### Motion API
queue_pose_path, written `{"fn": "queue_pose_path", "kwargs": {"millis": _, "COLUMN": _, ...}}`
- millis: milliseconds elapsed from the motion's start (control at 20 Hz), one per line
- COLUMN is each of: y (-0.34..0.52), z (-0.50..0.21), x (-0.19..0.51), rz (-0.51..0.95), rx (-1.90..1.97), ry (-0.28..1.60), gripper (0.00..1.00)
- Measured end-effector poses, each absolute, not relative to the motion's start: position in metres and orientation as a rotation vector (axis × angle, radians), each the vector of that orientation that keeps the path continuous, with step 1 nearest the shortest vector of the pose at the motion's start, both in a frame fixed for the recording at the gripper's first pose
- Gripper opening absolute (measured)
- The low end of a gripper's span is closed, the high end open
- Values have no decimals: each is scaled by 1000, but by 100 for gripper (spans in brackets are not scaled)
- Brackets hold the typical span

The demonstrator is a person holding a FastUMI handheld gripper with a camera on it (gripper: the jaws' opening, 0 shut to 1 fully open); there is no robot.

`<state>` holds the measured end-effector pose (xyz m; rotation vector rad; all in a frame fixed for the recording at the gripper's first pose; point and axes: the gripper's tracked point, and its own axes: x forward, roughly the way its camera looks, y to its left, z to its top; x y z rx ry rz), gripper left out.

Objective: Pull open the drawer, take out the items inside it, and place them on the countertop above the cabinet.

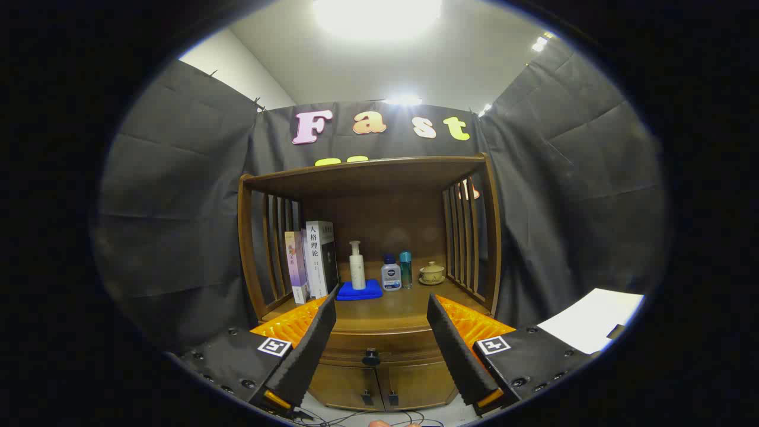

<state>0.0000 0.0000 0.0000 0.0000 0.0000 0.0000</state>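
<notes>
A brown wooden cabinet (367, 196) stands ahead against the booth wall. Its drawer (379, 345) is shut, with a small dark knob (371, 357) at the middle, and two lower doors (379, 388) sit beneath it. My gripper (382, 308) is open, fingers spread wide with nothing between them. The knob lies beyond the fingers, about midway between them and some way off. The countertop (391, 305) above the drawer holds several items. What the drawer holds is hidden.
On the countertop stand books (311, 261) at the left, a white pump bottle (357, 267) on a blue cloth (360, 290), two small bottles (397, 271) and a lidded cup (431, 273). Slatted side rails enclose the shelf. White paper (593, 320) lies at the right.
</notes>
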Motion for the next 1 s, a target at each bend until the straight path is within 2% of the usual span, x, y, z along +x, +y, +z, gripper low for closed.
{"fn": "queue_pose_path", "kwargs": {"millis": 1000, "y": 10, "z": -27, "x": 9, "rz": 21, "rx": -13, "ry": 57, "gripper": 98}}
